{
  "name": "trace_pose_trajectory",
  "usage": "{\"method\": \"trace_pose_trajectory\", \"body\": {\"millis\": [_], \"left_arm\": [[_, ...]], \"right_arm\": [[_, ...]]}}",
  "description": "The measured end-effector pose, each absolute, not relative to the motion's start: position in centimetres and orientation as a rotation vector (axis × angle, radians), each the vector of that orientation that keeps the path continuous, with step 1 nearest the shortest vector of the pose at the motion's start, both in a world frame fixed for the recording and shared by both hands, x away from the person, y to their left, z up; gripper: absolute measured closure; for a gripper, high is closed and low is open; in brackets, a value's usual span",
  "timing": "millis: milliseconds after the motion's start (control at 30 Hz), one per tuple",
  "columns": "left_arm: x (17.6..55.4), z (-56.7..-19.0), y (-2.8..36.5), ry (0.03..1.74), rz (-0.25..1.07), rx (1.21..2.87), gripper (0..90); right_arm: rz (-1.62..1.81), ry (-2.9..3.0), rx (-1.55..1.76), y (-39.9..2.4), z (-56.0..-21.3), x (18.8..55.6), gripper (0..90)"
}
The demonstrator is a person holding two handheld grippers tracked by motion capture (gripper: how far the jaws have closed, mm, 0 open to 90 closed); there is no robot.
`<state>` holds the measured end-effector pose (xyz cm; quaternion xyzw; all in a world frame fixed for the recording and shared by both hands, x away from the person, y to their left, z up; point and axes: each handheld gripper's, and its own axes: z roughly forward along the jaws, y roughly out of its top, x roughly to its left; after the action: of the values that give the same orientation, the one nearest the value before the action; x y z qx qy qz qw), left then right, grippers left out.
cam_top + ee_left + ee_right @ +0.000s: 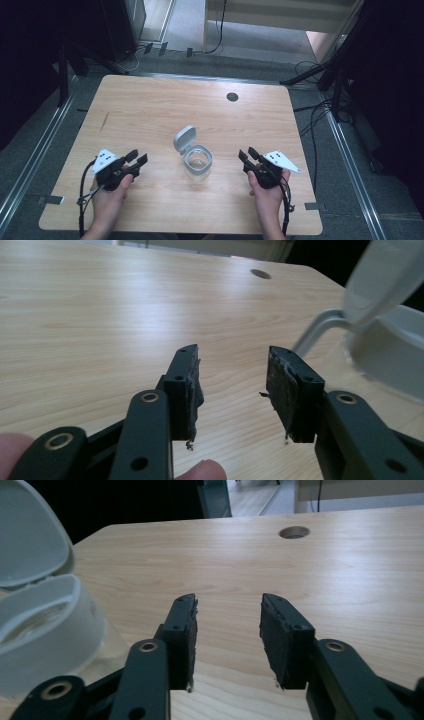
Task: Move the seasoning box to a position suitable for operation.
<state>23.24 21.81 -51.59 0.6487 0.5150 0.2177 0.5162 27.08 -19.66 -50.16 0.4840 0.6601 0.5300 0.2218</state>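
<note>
I had the clear jar (196, 163) upright mid-table, its hinged lid (184, 138) flipped open, tilting up toward the far-left. My left gripper (138, 160) and right gripper (247, 155) flanked it, jaws apart, empty.

From my left gripper view the container (385, 347) runs off the right edge, its raised lid (382, 277) blurred. In my right gripper view the left edge cuts the container (42, 635), and beneath it I can't make out its base.
</note>
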Motion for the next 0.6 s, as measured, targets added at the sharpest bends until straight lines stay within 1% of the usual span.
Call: {"method": "trace_pose_trajectory", "body": {"millis": [33, 67, 100, 200, 233, 267, 300, 367, 433, 467, 500, 600], "left_arm": [[23.4, -51.4, 21.0, 1.232, 0.523, 1.565, 57.5], [23.4, -51.4, 21.0, 1.232, 0.523, 1.565, 59.3], [23.6, -51.1, 19.5, 1.214, 0.493, 1.576, 61.6], [23.7, -51.1, 17.5, 1.201, 0.437, 1.581, 66.3], [23.7, -51.1, 17.0, 1.194, 0.397, 1.588, 67.0], [23.7, -51.1, 17.0, 1.194, 0.397, 1.588, 67.7], [23.5, -51.3, 16.1, 1.171, 0.357, 1.604, 70.0], [23.2, -51.4, 15.2, 1.154, 0.349, 1.63, 77.1], [23.1, -51.4, 14.8, 1.148, 0.348, 1.651, 83.8], [23.0, -51.5, 14.5, 1.139, 0.349, 1.673, 83.8], [23.0, -51.8, 13.9, 1.137, 0.358, 1.691, 88.3], [22.9, -51.9, 13.2, 1.123, 0.349, 1.715, 89.9]], "right_arm": [[1.469, 1.834, 1.329, -19.1, -50.0, 27.3, 62.7], [1.483, 1.848, 1.319, -18.5, -49.9, 27.5, 64.2], [1.496, 1.865, 1.311, -18.0, -49.8, 27.7, 66.4], [1.525, 1.915, 1.269, -16.3, -49.9, 28.0, 71.4], [1.524, 1.927, 1.253, -15.8, -50.0, 28.1, 74.0], [1.522, 1.945, 1.234, -15.3, -50.2, 28.1, 78.4], [1.515, 1.969, 1.216, -14.9, -50.5, 28.2, 83.6], [1.51, 2.003, 1.201, -14.4, -50.8, 28.3, 90.0], [1.527, 2.019, 1.205, -14.3, -50.9, 28.4, 90.0], [1.54, 2.023, 1.204, -14.3, -51.0, 28.4, 90.0], [1.531, 2.02, 1.184, -14.0, -51.0, 28.4, 90.0], [1.523, 2.029, 1.147, -13.6, -50.9, 28.4, 90.0]]}}
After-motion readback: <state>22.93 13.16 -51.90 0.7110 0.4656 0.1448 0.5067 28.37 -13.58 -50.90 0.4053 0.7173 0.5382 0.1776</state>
